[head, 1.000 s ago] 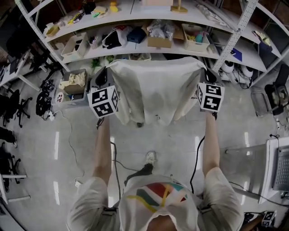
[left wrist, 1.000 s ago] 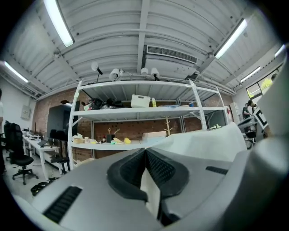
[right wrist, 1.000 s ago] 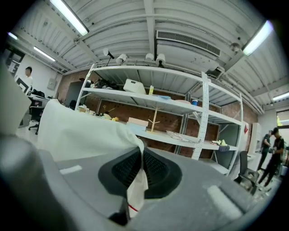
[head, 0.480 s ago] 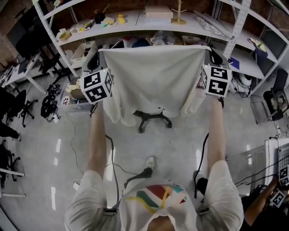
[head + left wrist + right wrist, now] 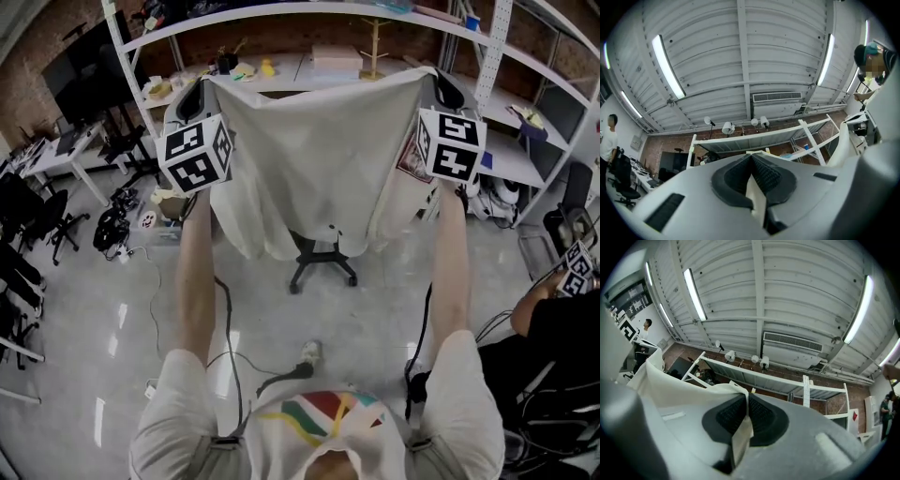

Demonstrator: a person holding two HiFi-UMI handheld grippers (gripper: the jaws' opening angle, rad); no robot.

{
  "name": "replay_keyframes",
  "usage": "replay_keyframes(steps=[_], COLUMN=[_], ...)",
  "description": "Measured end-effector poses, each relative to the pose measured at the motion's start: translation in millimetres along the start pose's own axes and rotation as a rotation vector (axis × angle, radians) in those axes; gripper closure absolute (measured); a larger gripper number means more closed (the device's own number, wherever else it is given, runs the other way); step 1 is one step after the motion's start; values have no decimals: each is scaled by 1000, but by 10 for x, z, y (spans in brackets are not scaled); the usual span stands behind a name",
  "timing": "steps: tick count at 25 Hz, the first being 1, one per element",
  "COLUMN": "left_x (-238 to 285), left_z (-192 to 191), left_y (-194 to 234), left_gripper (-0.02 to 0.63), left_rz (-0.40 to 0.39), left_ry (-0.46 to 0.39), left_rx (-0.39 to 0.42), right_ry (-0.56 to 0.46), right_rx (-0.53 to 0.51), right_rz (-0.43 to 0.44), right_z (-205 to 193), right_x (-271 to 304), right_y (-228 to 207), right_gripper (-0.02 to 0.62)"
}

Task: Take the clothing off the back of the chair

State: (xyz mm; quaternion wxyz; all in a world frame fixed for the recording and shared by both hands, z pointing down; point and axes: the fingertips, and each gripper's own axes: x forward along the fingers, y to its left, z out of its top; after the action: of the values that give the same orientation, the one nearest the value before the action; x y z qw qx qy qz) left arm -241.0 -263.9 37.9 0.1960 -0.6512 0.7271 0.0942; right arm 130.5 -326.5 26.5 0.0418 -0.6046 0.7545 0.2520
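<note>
Hanging stretched wide, the white garment [image 5: 319,159] hides the chair [image 5: 323,267] above its base. Left gripper [image 5: 204,89] and right gripper [image 5: 437,86] each pinch a top corner.

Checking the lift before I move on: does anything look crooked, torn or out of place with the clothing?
Nothing stands out. The clothing hangs spread and level, one top corner pinched in the left tongs, the other in the right tongs.
</note>
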Motion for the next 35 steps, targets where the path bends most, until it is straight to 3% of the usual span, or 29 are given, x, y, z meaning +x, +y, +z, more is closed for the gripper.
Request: replay_keyframes(steps=[11,20,28,35], left_x=[-678,-1453,-2145,-2401], left_z=[1274,1637,1353,604], left_y=[107,-11,-147,-347], left_gripper=[594,594,594,594], left_rz=[17,-37,-101,-91], left_ry=[-148,-187,-190,-138], left_rx=[31,-7,-57,-72], right_ry=[-188,-295,-257,-166], right_rx=[-26,-7,-4,23], right_rz=[7,41,69,78], right_z=[1266,1677,1370,710], right_x=[-694,-1578,-2254,-2527], right_y=[-54,21,398,644], right_gripper=[584,584,584,584])
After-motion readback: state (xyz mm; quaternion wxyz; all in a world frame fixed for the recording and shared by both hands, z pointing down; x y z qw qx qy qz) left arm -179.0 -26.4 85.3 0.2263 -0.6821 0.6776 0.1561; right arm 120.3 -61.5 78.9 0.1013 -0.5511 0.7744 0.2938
